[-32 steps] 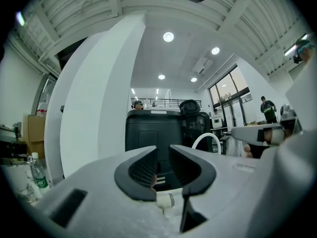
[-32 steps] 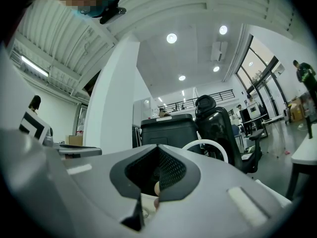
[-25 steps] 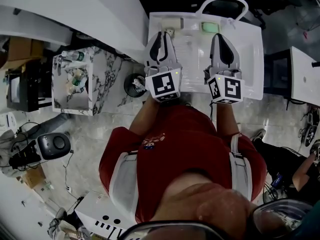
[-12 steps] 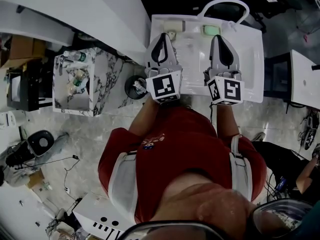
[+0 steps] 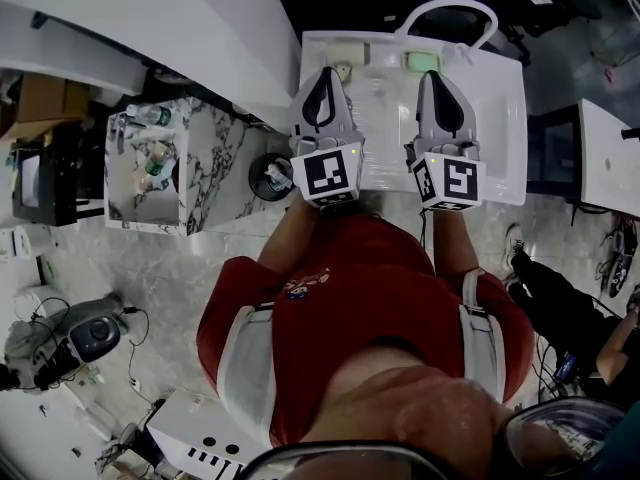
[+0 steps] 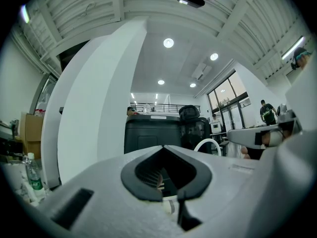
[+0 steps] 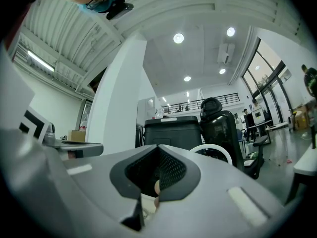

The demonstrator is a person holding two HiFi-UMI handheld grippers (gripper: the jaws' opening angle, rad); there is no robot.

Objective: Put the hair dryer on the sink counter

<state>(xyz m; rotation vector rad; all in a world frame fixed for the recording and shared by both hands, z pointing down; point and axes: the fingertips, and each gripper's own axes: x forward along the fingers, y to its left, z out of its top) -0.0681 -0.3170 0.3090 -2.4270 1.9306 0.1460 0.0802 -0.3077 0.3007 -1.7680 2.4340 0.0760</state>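
I hold both grippers side by side, pointing at the white sink counter with its arched white faucet. My left gripper is shut with nothing between its jaws; in the left gripper view the dark pads meet in a point. My right gripper stands the same way, jaws together and empty. I cannot make out a hair dryer in any view. A green bar and a small pale item lie at the counter's back edge.
A marble-topped stand with bottles is at my left, with a round black bin between it and the sink. A grey round device with cables lies on the floor at lower left. Another person's legs are at right. A white pillar rises ahead.
The left gripper's jaws have drawn together. Both grippers stayed in place over the sink. The grey device on the floor at lower left shifted about.
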